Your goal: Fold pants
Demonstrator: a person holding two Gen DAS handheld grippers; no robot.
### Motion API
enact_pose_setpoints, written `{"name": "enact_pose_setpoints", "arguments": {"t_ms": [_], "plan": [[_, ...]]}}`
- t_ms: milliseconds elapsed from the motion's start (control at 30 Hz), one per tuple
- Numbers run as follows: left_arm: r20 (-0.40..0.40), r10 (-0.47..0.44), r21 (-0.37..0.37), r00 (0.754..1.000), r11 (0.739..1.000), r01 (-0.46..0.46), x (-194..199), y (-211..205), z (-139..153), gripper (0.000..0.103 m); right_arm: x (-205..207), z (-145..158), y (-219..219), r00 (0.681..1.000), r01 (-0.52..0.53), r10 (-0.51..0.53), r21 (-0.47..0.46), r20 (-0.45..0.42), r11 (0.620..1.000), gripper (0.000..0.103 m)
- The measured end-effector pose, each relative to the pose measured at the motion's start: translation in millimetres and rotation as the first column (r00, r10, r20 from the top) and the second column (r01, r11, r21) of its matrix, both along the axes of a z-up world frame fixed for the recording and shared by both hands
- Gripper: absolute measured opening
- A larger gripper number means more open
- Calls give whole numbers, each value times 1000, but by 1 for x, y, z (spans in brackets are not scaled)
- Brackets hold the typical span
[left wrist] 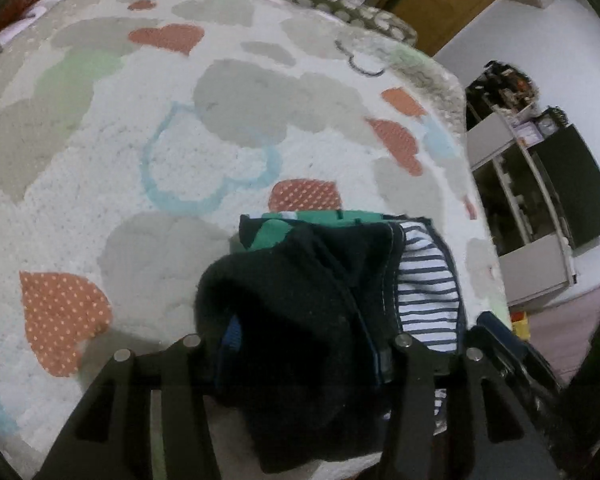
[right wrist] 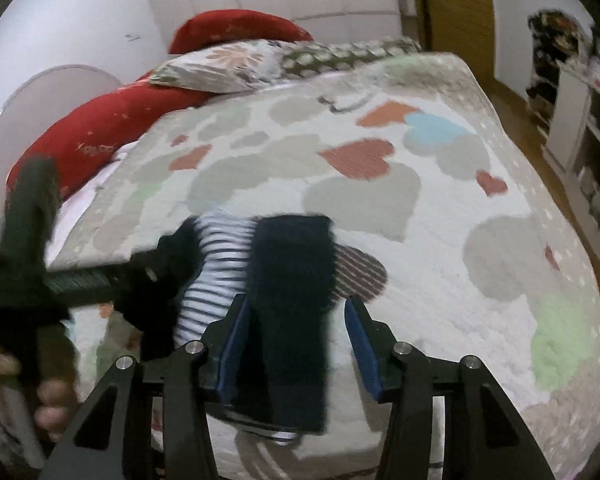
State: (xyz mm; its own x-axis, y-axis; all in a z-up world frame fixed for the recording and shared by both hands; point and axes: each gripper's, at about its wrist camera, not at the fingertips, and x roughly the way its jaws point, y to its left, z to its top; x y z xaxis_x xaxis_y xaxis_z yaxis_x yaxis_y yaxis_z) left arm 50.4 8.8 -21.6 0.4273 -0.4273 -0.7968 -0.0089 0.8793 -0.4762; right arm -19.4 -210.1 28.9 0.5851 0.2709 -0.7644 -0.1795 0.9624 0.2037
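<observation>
Dark pants [right wrist: 290,280] lie on the heart-patterned bedspread [right wrist: 440,288]. Right gripper [right wrist: 296,344] stands spread, pads not pinching. Left gripper [left wrist: 300,360] buried in cloth; grip undeterminable.

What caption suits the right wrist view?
Dark pants with striped lining lie between the right gripper's open fingers on a heart-patterned bedspread.

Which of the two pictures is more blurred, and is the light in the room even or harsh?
Right wrist view: clearly more blurred; the dark folded pants with striped lining and the other hand-held gripper at left are smeared by motion. Left wrist view: sharper, the white heart-patterned bedspread shows its knit texture. Both views: soft, dim indoor light, no glare, strong fisheye bending at the edges.
</observation>
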Motion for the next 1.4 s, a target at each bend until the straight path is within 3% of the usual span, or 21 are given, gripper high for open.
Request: {"name": "enact_pose_setpoints", "arguments": {"t_ms": [33,167,200,367,467,500,567,633,667,700,767,800,933,1067,1133,1200,1300,1400], "plan": [[6,-10,-30,1000,1000,10,-3,3,6,49,2,-2,-7,1000,7,-7,24,-12,1000,55],[90,-17,-173,996,984,32,-19,29,25,74,6,-4,-31,999,13,-7,203,-32,979,76],[98,-6,-197,995,980,25,-22,36,24,76,9,-6,-35,999,13,-3,245,-39,969,80],[24,9,-363,1000,932,1,-22,60,-5,84,33,-28,-33,992,-13,55,336,-117,942,83],[10,-101,-405,995,909,97,-14,41,-18,86,49,-47,-28,981,-16,94,413,-170,911,83],[8,-152,-399,988,906,142,-11,26,-22,87,54,-54,-26,978,-9,100,442,-182,897,83],[24,-177,-344,984,923,175,-9,8,-21,96,61,-60,-21,979,-14,112,489,-173,872,83],[35,-179,-292,983,939,181,-8,-5,-16,95,67,-62,-16,973,-31,143,516,-179,856,73],[40,-172,-296,984,939,176,-8,-6,-14,88,68,-64,-13,968,-33,161,536,-193,843,52],[44,-167,-311,985,935,172,-8,-4,-10,83,69,-64,-12,963,-33,176,557,-206,830,44],[48,-166,-338,985,925,172,-7,2,-4,65,68,-60,-10,961,-34,183,571,-206,820,38],[49,-156,-347,986,924,164,-4,6,1,64,69,-53,-9,963,-45,187,566,-196,823,37],[74,-137,-320,988,935,153,17,13,23,64,81,-22,-4,973,-84,190,564,-132,822,37],[82,-121,-207,989,969,136,55,7,39,64,111,7,9,982,-116,176,506,-73,855,37],[40,-80,-115,996,990,84,73,6,34,69,126,9,10,985,-110,160,473,-66,874,40],[-12,-43,-60,999,997,42,87,6,21,69,145,0,13,989,-80,122,399,-82,914,53],[-34,-33,-135,999,990,28,75,20,15,69,163,-20,6,990,28,9,255,-143,967,59],[14,-15,-117,1000,993,16,51,32,24,69,151,-15,-13,992,69,-35,279,-125,958,59]]}}
